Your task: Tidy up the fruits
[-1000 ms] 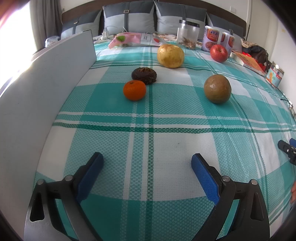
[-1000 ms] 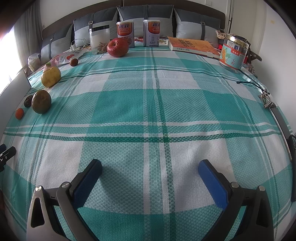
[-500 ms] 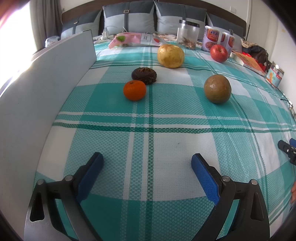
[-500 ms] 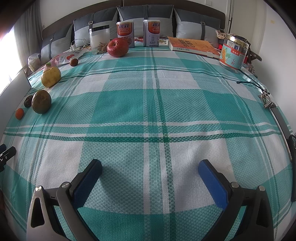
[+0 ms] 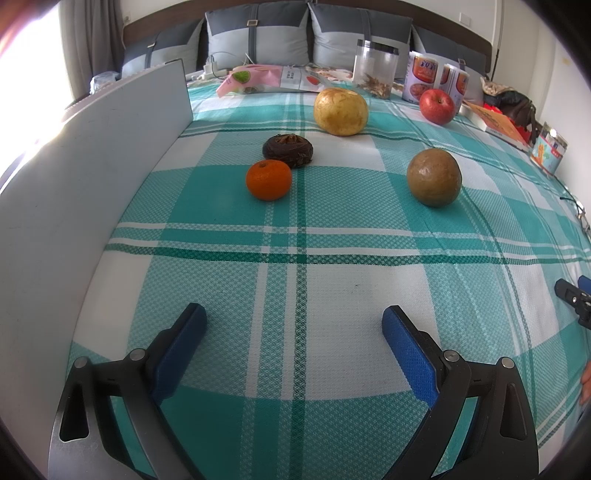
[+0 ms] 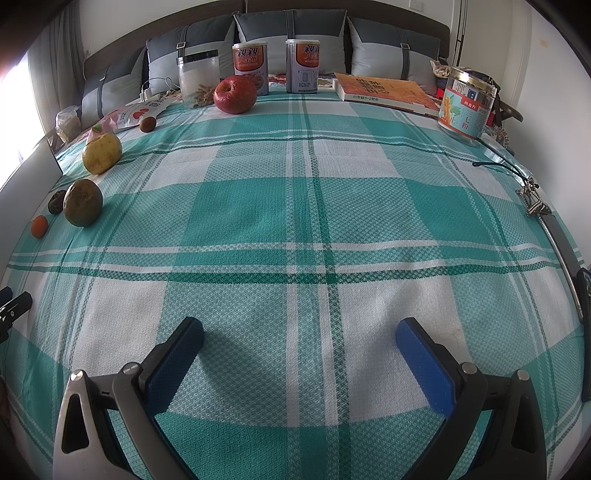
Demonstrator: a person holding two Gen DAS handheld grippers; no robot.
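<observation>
Left wrist view. The left gripper [image 5: 293,325] hangs over a teal-and-white checked cloth [image 5: 295,277], its blue-padded jaws spread wide with nothing between them. Ahead lie four fruits: a small orange [image 5: 268,180] nearest, a dark wrinkled fruit [image 5: 288,150] touching it from behind, a yellow pear-like fruit [image 5: 341,111] farther back, and a brownish-green round fruit [image 5: 434,177] to the right, well apart from the others. A red apple [image 5: 436,106] sits at the far right, just before two printed cans [image 5: 436,82]. A white panel [image 5: 85,177] stands upright along the left edge of the cloth, beside the orange. A clear jar [image 5: 375,74] and a pink packet [image 5: 251,78] lie near the pillows [image 5: 310,33]. Part of the other tool shows at the right rim.

Right wrist view. The right gripper [image 6: 299,343] likewise holds its jaws wide apart and empty above bare cloth [image 6: 295,229]. The orange [image 6: 39,225], the dark fruit [image 6: 57,201], the brownish-green fruit [image 6: 82,202] and the yellow fruit [image 6: 102,152] line the left edge; a small brown fruit [image 6: 147,123] lies by the packet [image 6: 142,110]. The apple [image 6: 235,94] rests against the jar [image 6: 198,79], beside the cans [image 6: 275,66]. A book [image 6: 384,90] and a labelled tin [image 6: 467,107] occupy the far right; a cord and a metal trinket [image 6: 533,201] lie along the right edge.
</observation>
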